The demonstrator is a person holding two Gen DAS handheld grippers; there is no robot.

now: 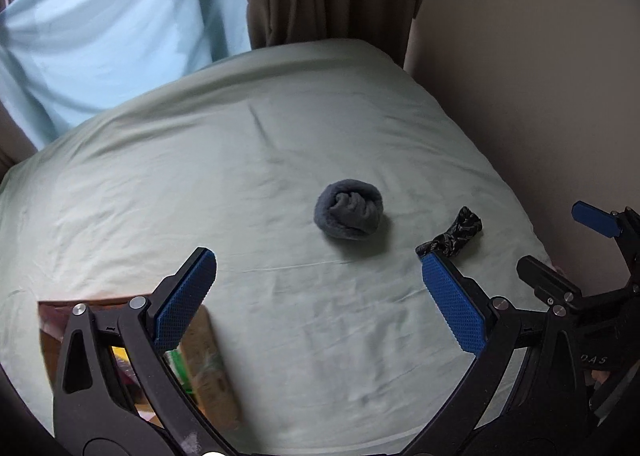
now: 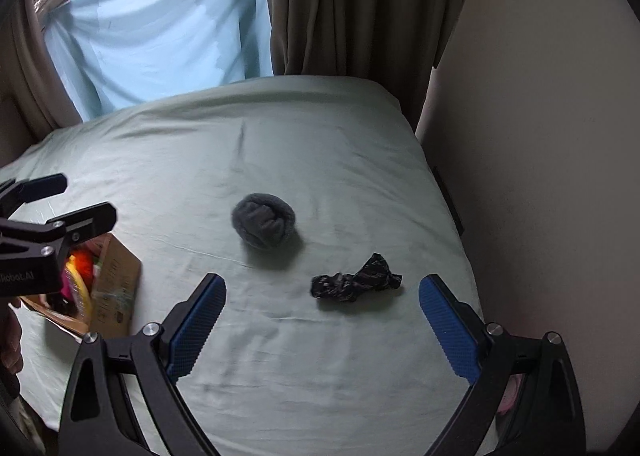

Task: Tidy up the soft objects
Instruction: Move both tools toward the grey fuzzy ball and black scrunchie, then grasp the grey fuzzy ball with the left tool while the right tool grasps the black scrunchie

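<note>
From the left wrist, the left tool (image 1: 318, 282) hangs spread and empty over the bed (image 1: 160, 183); a rolled grey sock (image 1: 348, 214) lies just ahead, a dark patterned sock (image 1: 456, 235) by its right finger, a cardboard box (image 1: 208, 368) under its left.

From the right wrist, the right tool (image 2: 322, 310) is spread too, the patterned sock between its tips, possibly a twisted pair.

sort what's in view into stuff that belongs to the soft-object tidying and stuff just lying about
Part of the job:
- rolled grey fleece sock ball
- crumpled black patterned sock
- open brown cardboard box with colourful items inside
- left gripper, open
- right gripper, open

Just there:
- pale green bed sheet
- brown curtain
- light blue cloth over the window
</note>
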